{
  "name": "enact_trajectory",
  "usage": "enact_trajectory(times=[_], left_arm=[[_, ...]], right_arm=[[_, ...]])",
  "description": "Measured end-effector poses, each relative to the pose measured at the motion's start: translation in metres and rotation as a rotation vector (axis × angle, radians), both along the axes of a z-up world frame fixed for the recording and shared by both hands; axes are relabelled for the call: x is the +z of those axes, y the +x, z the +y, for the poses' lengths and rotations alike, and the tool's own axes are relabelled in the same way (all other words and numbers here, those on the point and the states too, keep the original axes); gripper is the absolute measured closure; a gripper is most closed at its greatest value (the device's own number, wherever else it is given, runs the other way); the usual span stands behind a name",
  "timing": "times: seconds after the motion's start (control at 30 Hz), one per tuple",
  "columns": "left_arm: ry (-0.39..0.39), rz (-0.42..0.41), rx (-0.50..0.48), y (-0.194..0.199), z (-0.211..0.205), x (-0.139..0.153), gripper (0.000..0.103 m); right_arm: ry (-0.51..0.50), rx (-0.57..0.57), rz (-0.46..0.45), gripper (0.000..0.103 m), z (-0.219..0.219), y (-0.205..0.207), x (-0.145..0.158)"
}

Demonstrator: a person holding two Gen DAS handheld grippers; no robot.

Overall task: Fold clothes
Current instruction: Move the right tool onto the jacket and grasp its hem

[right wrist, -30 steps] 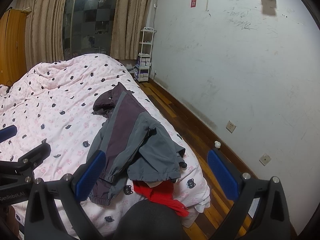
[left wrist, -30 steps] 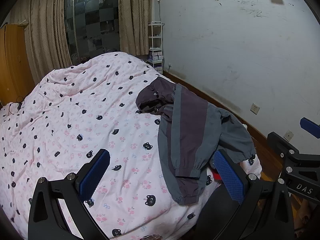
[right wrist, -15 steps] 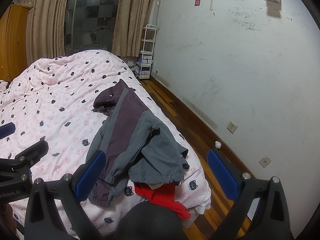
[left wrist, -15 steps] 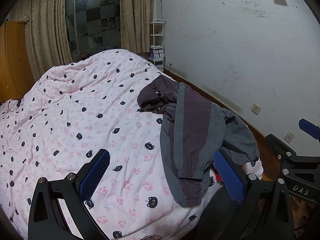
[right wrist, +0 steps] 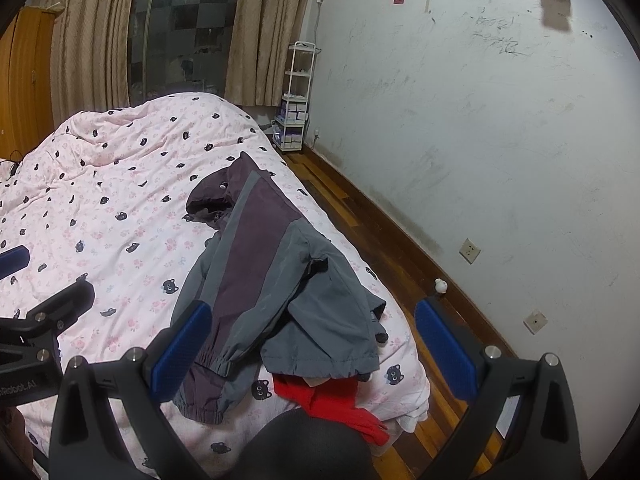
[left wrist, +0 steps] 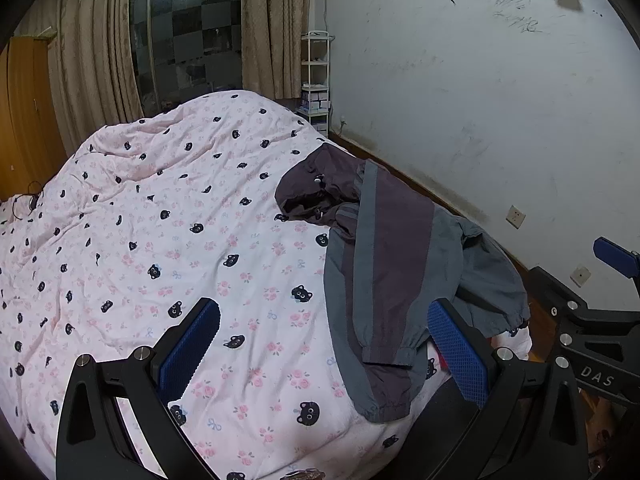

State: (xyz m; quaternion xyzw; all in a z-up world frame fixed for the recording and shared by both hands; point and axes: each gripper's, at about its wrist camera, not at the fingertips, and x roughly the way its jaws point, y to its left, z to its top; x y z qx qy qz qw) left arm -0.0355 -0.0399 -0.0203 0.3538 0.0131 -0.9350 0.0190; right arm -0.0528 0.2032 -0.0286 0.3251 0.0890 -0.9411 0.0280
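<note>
A grey-and-purple jacket [left wrist: 392,264] lies crumpled near the bed's [left wrist: 168,216] right edge, long axis running from its hood toward the window down to its cuffs at the near end. A red garment [right wrist: 332,400] peeks from beneath. Left hand-held gripper [left wrist: 324,348] and right hand-held gripper [right wrist: 312,344] hover spread wide, empty.

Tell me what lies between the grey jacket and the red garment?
Nothing: in the right wrist view the grey jacket lies directly over the red garment, hem overlapping it.
</note>
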Motion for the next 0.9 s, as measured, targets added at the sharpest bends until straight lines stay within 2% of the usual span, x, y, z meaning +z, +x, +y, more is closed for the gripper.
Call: enact_trajectory(times=[0.23,0.57,0.9], left_arm=[[0.021,-0.021,0.001,-0.012,-0.010,-0.010,0.000],[0.048,-0.041,0.005,-0.032,-0.026,-0.020,0.000],[0.065,-0.061,0.017,-0.038,-0.046,-0.031,0.000]], right_arm=[[0.048,-0.013,0.024,0.000,-0.011,-0.031,-0.016],[0.189,-0.012,0.074,0.000,-0.057,-0.085,-0.043],[0.253,0.002,0.053,0.000,-0.109,-0.114,-0.088]])
